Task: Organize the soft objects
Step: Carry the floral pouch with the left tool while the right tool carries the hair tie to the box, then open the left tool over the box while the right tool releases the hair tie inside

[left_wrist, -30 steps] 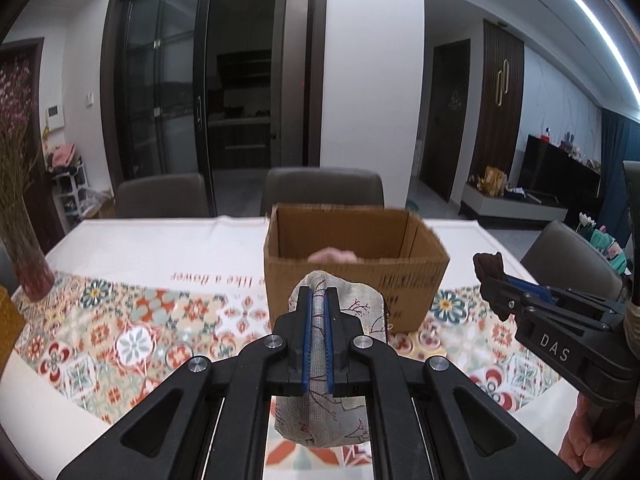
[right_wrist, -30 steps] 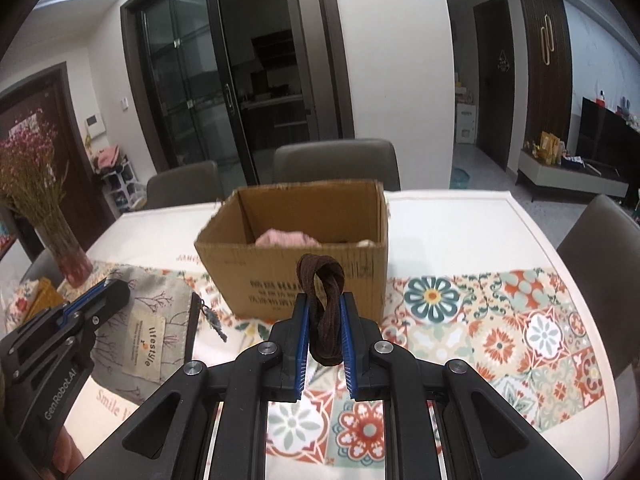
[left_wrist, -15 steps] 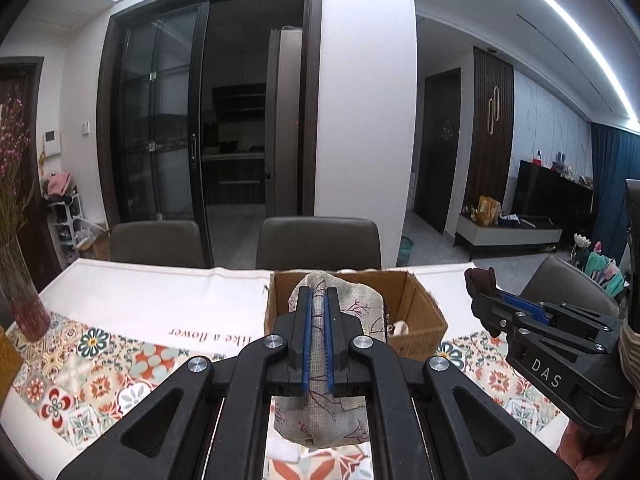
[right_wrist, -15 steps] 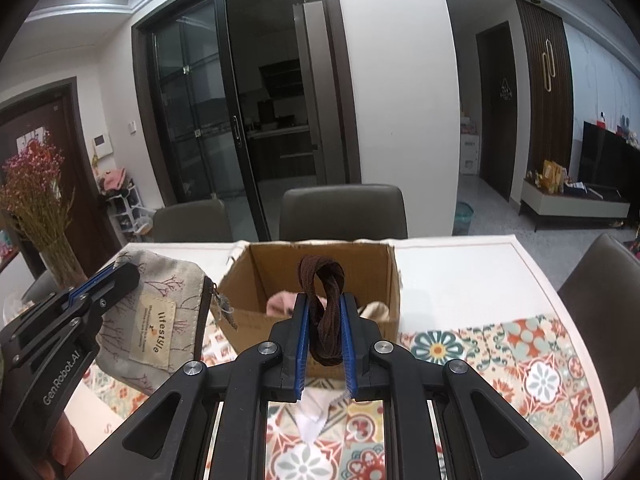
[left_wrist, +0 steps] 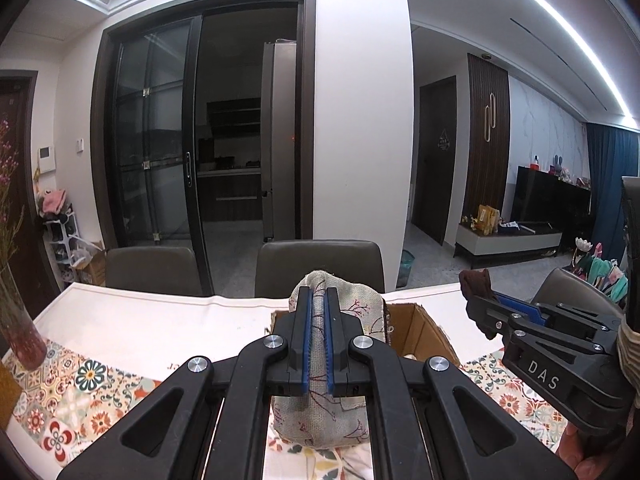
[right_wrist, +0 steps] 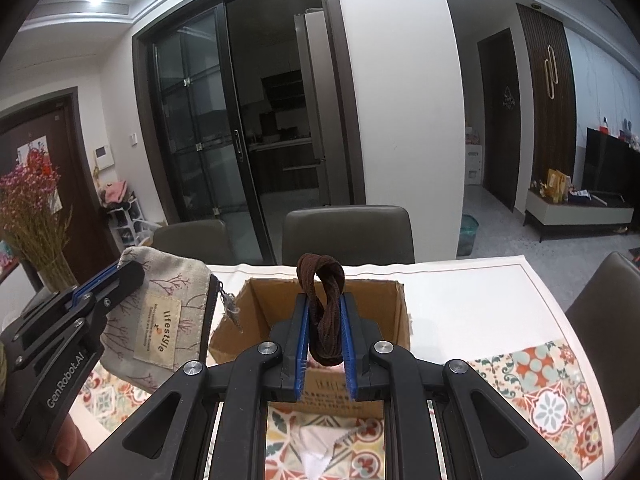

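Left wrist view: the right tongs (left_wrist: 474, 292), at the right edge, carry the white letters "DAS" on their black body and are clenched on a brown band (left_wrist: 474, 280). The surface (left_wrist: 160, 324) is covered by a white cloth with a tiled flower pattern; a line of red lettering on it is too hidden to read. Two grey chairs (left_wrist: 320, 260) stand at its far side, before dark glass sliding doors (left_wrist: 160, 140) and a white wall. A vase (left_wrist: 20, 320) of dried flowers stands at the left edge. The left tongs (left_wrist: 316, 320) are clenched on a linen pouch (left_wrist: 352, 304) with a twig print, held upright in the air; the open cardboard box (left_wrist: 420, 332) sits just behind it. Right wrist view: the left tongs (right_wrist: 128, 276), at the left, read "GenRobot.AI" and grip the pouch (right_wrist: 168, 304), whose sewn label reads "lifestyle". The pouch hangs just left of the box (right_wrist: 360, 304), above the surface (right_wrist: 480, 308). The right tongs (right_wrist: 324, 336) pinch the twisted brown band (right_wrist: 324, 312) between blue pads (right_wrist: 303, 344), holding it above the near wall of the box. Printing on the box front is too blurred to read. A white scrap (right_wrist: 316, 448) lies on the cloth below the tongs.
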A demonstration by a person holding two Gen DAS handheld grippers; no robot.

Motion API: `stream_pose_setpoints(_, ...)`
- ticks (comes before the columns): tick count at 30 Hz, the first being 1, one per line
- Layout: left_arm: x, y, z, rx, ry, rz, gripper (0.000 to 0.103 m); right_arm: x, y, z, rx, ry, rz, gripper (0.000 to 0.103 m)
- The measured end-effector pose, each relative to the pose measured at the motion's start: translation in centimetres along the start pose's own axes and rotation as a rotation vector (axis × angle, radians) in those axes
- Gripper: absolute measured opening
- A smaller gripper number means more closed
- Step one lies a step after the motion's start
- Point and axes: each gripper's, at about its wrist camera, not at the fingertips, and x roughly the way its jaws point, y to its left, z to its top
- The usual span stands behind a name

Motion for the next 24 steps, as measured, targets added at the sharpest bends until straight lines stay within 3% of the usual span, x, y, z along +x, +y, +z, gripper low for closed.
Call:
stream_pose_setpoints(13,5.9,-0.1,1.8,0.025,0.032,-0.021,0.007,5.4,-0.8,1.5,-0.001,0.051,-0.007,0.016)
stream_pose_setpoints(24,11.5,-0.2,1.1,0.02,0.131,-0.043,0.007,9.8,-1.5,1.6,-0.01,0.126,-0.023,0.016)
